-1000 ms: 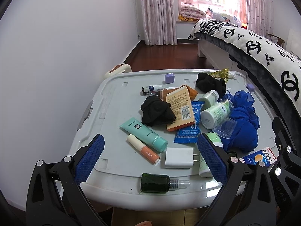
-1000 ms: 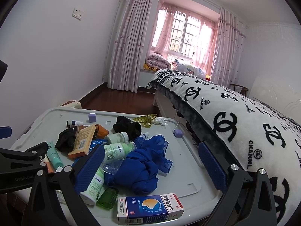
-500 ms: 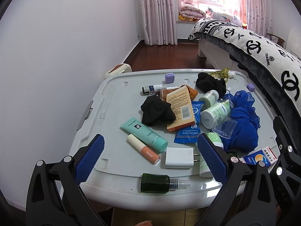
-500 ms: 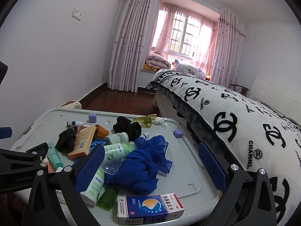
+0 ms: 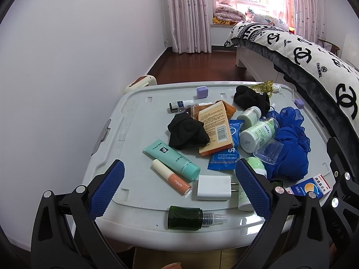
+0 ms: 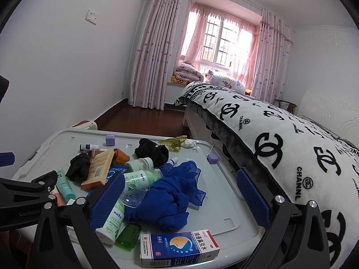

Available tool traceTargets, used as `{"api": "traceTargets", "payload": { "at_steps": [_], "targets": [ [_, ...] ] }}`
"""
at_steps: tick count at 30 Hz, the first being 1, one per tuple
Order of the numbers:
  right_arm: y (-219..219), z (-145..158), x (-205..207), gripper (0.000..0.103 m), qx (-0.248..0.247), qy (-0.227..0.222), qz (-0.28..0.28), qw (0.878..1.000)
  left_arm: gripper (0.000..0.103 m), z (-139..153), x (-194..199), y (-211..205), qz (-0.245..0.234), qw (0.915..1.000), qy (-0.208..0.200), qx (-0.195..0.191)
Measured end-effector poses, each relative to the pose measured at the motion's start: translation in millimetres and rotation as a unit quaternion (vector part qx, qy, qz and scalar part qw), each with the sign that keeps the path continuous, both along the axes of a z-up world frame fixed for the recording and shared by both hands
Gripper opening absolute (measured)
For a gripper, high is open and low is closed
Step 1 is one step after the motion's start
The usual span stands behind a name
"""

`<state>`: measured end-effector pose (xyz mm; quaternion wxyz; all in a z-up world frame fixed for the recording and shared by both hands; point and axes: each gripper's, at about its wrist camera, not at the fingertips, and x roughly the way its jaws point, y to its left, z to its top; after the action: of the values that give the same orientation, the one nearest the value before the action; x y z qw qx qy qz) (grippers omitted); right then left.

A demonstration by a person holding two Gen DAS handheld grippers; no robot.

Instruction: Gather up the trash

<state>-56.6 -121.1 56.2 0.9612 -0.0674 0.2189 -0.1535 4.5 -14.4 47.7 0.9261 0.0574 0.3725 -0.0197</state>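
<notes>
The trash is lying scattered on the grey plastic bench [image 5: 134,121], which has a smooth, slightly shiny top with rounded corners. As landmark I am taking the flat orange box [image 5: 215,126] with a barcode, lying near the middle. Touching its left side, a crumpled black cloth [image 5: 187,132] is resting; it looks soft and matte. Under the near end of the box a blue foil packet [image 5: 224,157] is showing. To the right of the box two white-green plastic bottles [image 5: 258,132] are lying on their sides, and beyond them a large blue gauzy fabric [image 6: 172,197] is heaped in folds. A clear plastic cup [image 5: 269,151] is leaning on this fabric. In front of the box, toward the camera, a teal tube [image 5: 171,157] and a slim peach-coloured stick [image 5: 171,177] are lying side by side, then a white square charger [image 5: 214,187], and at the bench edge a dark green glass spray bottle [image 5: 186,217]. Behind the box a second black cloth [image 5: 251,98], a yellow hair claw [image 6: 174,142] and a small lilac cube [image 5: 202,92] are sitting. A blue and white cardboard carton [image 6: 179,247] is lying at the near right corner.

The left hand-held gripper [image 5: 179,190] is hovering above the near edge, its blue ribbed pads spread wide, grasping nothing. The right hand-held gripper [image 6: 179,199] is also spread wide and empty over the blue fabric.
</notes>
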Motion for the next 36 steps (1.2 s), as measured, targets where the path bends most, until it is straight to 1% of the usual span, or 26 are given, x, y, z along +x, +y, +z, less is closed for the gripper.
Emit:
{"api": "traceTargets", "payload": {
  "at_steps": [27,36],
  "targets": [
    [1.1,-1.8,0.0,0.098,0.002,0.002,0.002,1.0,0.097,-2.8,-1.8,0.4,0.0,1.0,-0.001,-0.002],
    [-1.0,-2.7,-2.0,0.098,0.002,0.003,0.002,1.0,0.097,-3.9,-2.4,-2.4,-0.002,1.0,0.001,0.005]
  ]
}}
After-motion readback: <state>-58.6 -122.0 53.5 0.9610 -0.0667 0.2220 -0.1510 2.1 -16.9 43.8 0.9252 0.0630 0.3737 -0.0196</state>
